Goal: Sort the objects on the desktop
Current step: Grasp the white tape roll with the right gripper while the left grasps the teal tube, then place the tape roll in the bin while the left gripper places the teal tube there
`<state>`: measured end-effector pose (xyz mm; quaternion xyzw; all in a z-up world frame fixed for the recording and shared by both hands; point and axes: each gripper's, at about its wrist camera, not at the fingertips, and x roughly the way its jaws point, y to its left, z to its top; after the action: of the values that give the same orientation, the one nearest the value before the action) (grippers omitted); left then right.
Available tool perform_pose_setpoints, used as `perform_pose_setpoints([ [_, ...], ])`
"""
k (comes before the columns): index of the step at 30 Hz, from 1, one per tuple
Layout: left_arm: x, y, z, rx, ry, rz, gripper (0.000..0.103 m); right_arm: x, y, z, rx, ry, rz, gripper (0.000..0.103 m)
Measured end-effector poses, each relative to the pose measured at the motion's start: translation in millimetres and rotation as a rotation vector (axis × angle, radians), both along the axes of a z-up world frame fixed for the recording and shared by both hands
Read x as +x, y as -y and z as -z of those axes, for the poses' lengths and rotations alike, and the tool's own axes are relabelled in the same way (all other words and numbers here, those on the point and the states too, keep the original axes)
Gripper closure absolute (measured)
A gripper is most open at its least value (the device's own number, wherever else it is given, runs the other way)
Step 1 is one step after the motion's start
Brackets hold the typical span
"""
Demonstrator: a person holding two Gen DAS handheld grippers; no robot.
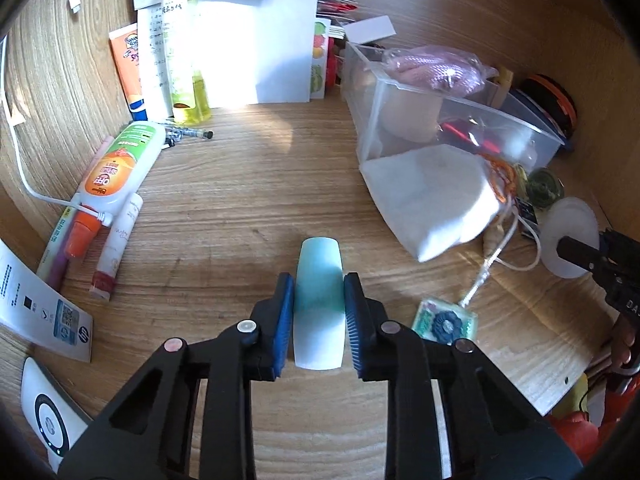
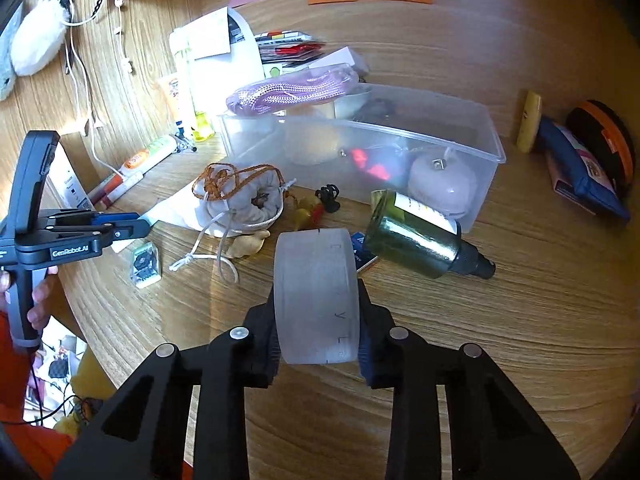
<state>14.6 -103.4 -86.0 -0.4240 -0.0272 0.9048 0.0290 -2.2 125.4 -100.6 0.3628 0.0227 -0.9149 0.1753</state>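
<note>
My left gripper (image 1: 319,300) is shut on a pale teal and white oblong case (image 1: 319,280) held just above the wooden desk (image 1: 224,208). My right gripper (image 2: 318,308) is shut on a frosted white round jar (image 2: 318,276) held on its side; the same jar shows in the left wrist view (image 1: 568,236). The left gripper shows at the left of the right wrist view (image 2: 136,228). A clear plastic bin (image 2: 400,148) with a pink rope bundle (image 2: 292,88) on it stands behind; it also shows in the left wrist view (image 1: 440,120).
A green glass bottle (image 2: 420,240) lies before the bin. A drawstring pouch (image 2: 240,200), a small square charm (image 2: 146,264) and a white cloth (image 1: 432,196) lie mid-desk. Tubes (image 1: 116,176), papers (image 1: 256,44) and a cable (image 1: 24,176) crowd the left. A pencil case (image 2: 580,168) lies right.
</note>
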Motion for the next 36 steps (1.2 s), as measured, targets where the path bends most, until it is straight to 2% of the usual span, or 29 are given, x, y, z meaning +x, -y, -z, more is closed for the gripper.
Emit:
perform_pose_setpoints([
  [7, -2, -2, -5, -0.008, -0.037, -0.051, 0.079, 2, -7, -10, -0.048, -0.024, 0.001, 0.076],
  [14, 7, -10, -32, -0.007, -0.134, -0.056, 0.079, 3, -12, -24, -0.05, -0.057, -0.002, 0.076],
  [22, 5, -30, -53, -0.023, -0.204, -0.011, 0.079, 1, -15, -45, -0.048, -0.105, -0.014, 0.076],
  [36, -31, -68, -87, -0.01, -0.27, 0.096, 0.079, -26, -36, -84, -0.061, -0.18, -0.009, 0.076],
])
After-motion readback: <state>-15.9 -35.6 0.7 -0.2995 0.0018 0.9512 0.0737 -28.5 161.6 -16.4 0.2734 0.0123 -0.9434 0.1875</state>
